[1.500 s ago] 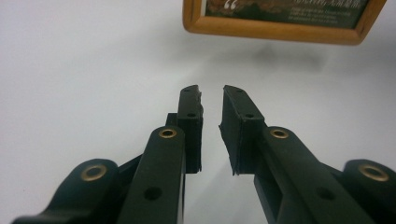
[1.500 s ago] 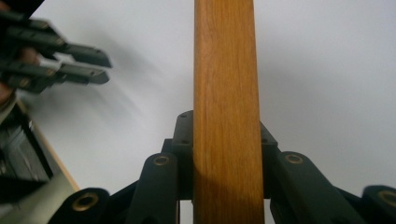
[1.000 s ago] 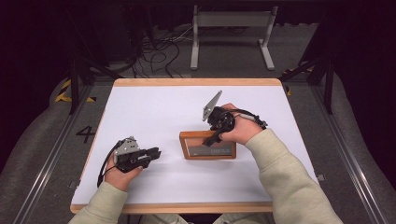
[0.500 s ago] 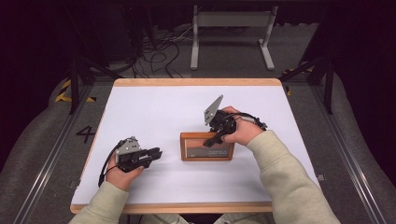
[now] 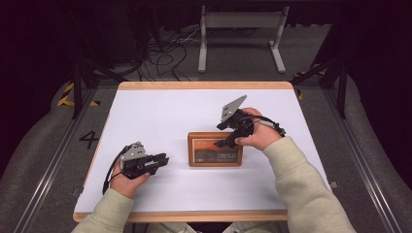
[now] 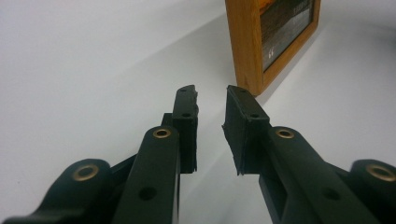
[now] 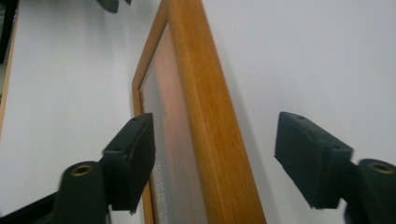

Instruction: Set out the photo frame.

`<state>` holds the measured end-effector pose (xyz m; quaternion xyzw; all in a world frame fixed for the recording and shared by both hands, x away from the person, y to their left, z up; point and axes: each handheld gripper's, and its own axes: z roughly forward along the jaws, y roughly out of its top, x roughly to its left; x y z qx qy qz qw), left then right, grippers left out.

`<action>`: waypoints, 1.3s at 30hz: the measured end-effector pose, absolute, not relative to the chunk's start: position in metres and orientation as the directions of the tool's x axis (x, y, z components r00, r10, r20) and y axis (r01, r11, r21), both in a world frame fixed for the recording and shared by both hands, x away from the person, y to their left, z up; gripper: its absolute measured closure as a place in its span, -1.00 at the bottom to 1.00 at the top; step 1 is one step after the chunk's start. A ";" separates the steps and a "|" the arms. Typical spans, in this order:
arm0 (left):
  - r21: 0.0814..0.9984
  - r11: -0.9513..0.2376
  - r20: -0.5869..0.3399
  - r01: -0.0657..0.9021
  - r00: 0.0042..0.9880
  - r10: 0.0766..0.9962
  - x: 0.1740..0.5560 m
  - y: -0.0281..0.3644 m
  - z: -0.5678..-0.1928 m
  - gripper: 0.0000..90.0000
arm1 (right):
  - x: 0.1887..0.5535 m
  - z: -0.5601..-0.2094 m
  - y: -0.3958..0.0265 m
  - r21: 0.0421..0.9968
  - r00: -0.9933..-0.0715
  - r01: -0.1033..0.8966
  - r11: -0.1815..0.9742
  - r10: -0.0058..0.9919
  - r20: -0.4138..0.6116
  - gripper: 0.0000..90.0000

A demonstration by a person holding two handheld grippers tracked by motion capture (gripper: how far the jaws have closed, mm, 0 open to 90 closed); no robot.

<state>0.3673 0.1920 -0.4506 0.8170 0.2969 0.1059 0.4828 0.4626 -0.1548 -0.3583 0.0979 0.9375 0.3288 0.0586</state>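
We are at the point of letting go of the picture frame (image 5: 215,149), which lies flat on the white table (image 5: 160,111), a little right of the middle and nearer our front edge than the far one. Our right gripper (image 5: 224,141) sits over the frame's far right corner, and its jaws have just been opening: in the right gripper view they stand wide, one pad over the glass and the other out beyond the wooden rail (image 7: 205,121), neither pressing on it. So we judge the frame set down and released. Our left gripper (image 5: 163,159) rests near the table's left front part, well apart from the frame, pointing toward the frame's left end; its jaws stand narrowly apart with nothing between them, the frame's corner (image 6: 247,70) just ahead. The next move, we think, calls for lifting the right gripper straight clear of the rail without nudging it.
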 end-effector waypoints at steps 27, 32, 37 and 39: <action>0.890 -0.270 -0.111 0.368 0.749 0.653 0.342 0.221 -0.440 -0.03 | 0.385 -0.348 -0.272 0.832 -0.810 0.281 0.478 0.583 -0.061 -0.59; 0.897 -0.270 -0.090 0.350 0.743 0.663 0.343 0.226 -0.442 -0.05 | 0.372 -0.360 -0.290 0.856 -0.778 0.287 0.430 0.625 -0.054 -0.59; 0.905 -0.262 -0.078 0.335 0.737 0.672 0.344 0.228 -0.443 -0.07 | 0.364 -0.385 -0.313 0.863 -0.738 0.319 0.392 0.674 -0.033 -0.58; 0.906 -0.263 -0.073 0.331 0.735 0.674 0.345 0.229 -0.443 -0.08 | 0.363 -0.395 -0.321 0.858 -0.724 0.335 0.390 0.690 -0.030 -0.59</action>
